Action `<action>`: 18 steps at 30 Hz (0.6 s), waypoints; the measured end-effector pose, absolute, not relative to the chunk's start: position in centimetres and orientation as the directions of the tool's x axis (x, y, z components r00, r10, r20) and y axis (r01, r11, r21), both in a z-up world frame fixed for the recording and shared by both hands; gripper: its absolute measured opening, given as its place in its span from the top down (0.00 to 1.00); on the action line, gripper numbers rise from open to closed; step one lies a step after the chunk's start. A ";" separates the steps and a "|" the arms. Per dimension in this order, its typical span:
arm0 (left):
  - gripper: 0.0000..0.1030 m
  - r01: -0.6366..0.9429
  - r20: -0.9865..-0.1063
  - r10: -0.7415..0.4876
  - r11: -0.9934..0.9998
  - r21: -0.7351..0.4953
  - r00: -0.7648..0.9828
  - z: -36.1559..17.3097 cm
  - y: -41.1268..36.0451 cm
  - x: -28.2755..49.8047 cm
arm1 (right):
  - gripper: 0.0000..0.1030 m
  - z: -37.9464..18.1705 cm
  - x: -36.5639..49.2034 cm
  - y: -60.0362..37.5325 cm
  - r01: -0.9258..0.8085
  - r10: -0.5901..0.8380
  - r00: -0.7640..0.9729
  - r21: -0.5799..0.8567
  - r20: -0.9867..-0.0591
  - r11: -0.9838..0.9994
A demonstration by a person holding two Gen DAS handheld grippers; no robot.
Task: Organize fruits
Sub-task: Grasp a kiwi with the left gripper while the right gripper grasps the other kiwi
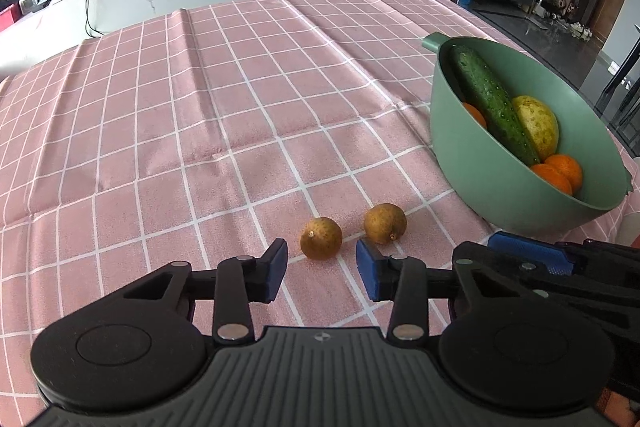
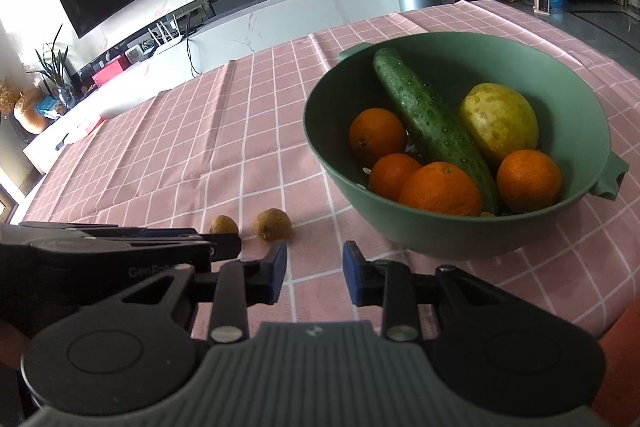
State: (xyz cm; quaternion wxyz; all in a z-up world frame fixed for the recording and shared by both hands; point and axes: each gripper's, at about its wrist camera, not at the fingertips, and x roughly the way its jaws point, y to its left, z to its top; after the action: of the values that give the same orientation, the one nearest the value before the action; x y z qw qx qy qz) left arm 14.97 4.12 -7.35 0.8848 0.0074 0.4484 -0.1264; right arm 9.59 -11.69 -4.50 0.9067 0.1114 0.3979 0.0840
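Pink checked tablecloth (image 1: 200, 107) under two small brown round fruits (image 1: 321, 238) lying loose beside the sage-green plastic bowl (image 2: 400, 227), cucumber (image 2: 432, 123) and oranges (image 2: 440, 189) inside, left gripper (image 1: 322, 269) jaws parted, empty, nearest fruit just ahead, partial "GenBo" lettering on its body, right gripper (image 2: 315, 273) agape, holding nothing
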 end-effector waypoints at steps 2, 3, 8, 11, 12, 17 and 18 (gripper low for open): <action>0.58 0.216 -0.795 -0.215 0.970 -0.109 0.567 -7.5 4.4 15.3 | 0.74 -4.6 9.8 -11.6 -0.067 0.247 0.666 0.273 -0.704 0.960; 0.60 0.213 -0.796 -0.217 0.970 -0.114 0.565 -7.5 4.5 15.4 | 0.74 -4.6 9.9 -11.6 -0.071 0.250 0.667 0.274 -0.702 0.959; 0.70 0.208 -0.800 -0.233 0.968 -0.139 0.553 -7.7 4.5 15.9 | 0.74 -5.0 10.5 -11.0 -0.095 0.272 0.662 0.282 -0.698 0.955; 0.74 0.197 -0.804 -0.231 0.970 -0.145 0.548 -7.6 4.6 16.0 | 0.74 -5.2 10.9 -10.7 -0.093 0.274 0.660 0.286 -0.700 0.954; 0.74 0.190 -0.805 -0.222 0.972 -0.138 0.550 -7.5 4.7 15.9 | 0.74 -5.3 11.0 -10.6 -0.091 0.274 0.659 0.287 -0.700 0.953; 0.74 0.125 -0.802 -0.200 0.980 -0.156 0.563 -6.7 6.1 15.8 | 0.72 -5.6 11.6 -9.8 -0.099 0.277 0.655 0.283 -0.703 0.954; 0.74 0.113 -0.803 -0.197 0.980 -0.161 0.563 -6.6 6.4 15.8 | 0.72 -5.7 11.8 -9.7 -0.098 0.275 0.656 0.281 -0.703 0.955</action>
State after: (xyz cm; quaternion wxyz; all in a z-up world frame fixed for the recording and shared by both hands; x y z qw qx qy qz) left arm 15.77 6.35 -6.61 0.8829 -0.0456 0.4591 -0.0880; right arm 11.76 -9.67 -5.72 0.9033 0.1098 0.4018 0.1031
